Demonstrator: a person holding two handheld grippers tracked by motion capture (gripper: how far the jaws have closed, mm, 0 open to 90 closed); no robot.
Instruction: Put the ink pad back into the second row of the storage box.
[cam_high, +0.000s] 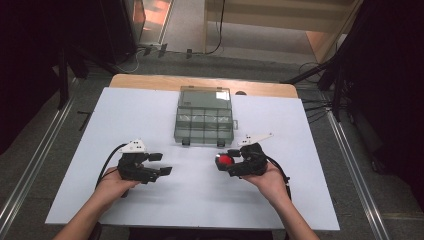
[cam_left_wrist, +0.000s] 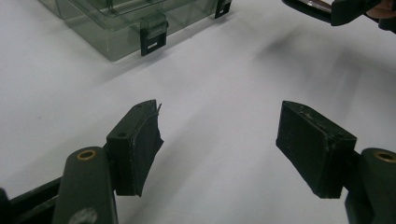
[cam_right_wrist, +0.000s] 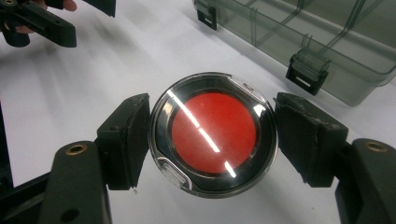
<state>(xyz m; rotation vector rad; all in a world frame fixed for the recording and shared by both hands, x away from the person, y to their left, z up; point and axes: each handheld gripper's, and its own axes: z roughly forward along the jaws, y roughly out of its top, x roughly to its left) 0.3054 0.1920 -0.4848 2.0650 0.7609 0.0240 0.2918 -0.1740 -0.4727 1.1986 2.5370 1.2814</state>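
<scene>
Right tongs (cam_right_wrist: 212, 135) are gripping a round clear-lidded case with a red disc inside (cam_right_wrist: 214, 133), the 2 pads pressing on opposite sides of its rim. The case is lying flat between the jaws, face up, so the lid is catching a streak of ceiling light. From the high view the case (cam_high: 225, 160) is sitting in front of the right hand (cam_high: 270, 181), just short of the compartment box (cam_high: 204, 118); whether it is resting on the white surface (cam_high: 200, 200) or hovering slightly above it is hard to tell.

Left tongs (cam_left_wrist: 219, 144) are standing wide open with nothing between the pads, only bare surface. They are waiting well apart from the case, angled toward the box's near latch (cam_left_wrist: 153, 40), likely ready to steady the box.

The box is a smoky transparent organizer with its lid raised at the back and the divided cells exposed. Its 2 black latches (cam_right_wrist: 307, 71) are facing the person, which is leaving the cells reachable from above.

Judgement: the case is probably being carried toward one of the cells; the rim grip is keeping it level for a flat drop.
</scene>
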